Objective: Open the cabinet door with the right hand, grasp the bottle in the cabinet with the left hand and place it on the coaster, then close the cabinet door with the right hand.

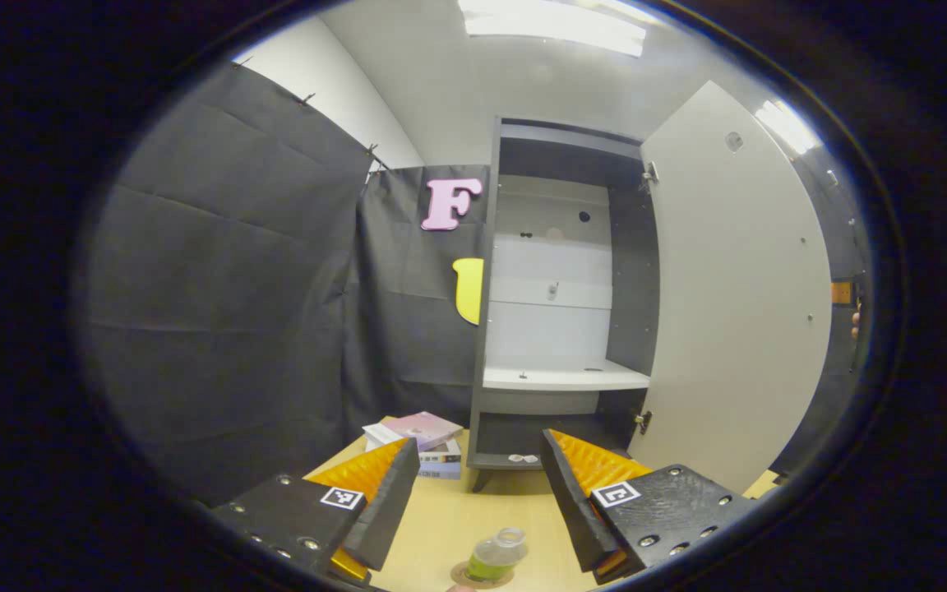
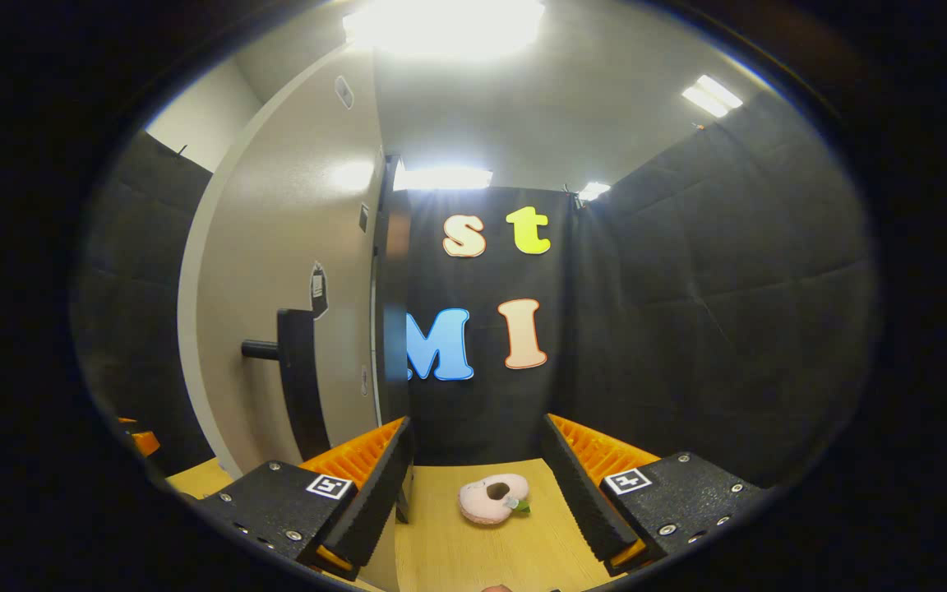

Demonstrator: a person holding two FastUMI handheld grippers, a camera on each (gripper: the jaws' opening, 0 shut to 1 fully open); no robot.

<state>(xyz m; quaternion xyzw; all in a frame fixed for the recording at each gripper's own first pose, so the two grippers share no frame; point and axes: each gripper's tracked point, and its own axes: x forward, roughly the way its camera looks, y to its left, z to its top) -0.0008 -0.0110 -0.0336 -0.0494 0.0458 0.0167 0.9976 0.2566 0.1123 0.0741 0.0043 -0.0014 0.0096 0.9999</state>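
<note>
Green-tinted bottle (image 1: 496, 557) is sitting near me on the coaster (image 1: 464, 575), my left gripper (image 1: 480, 493) gaping empty above it. Farther right, the right gripper (image 2: 478, 485) is hanging wide and empty beside the door handle (image 2: 297, 374) — I'm judging only closing the cabinet door (image 1: 736, 304) remains.

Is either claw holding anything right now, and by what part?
Nothing is held. Both the left claw and right claw are open; the bottle stands free on the coaster.
</note>
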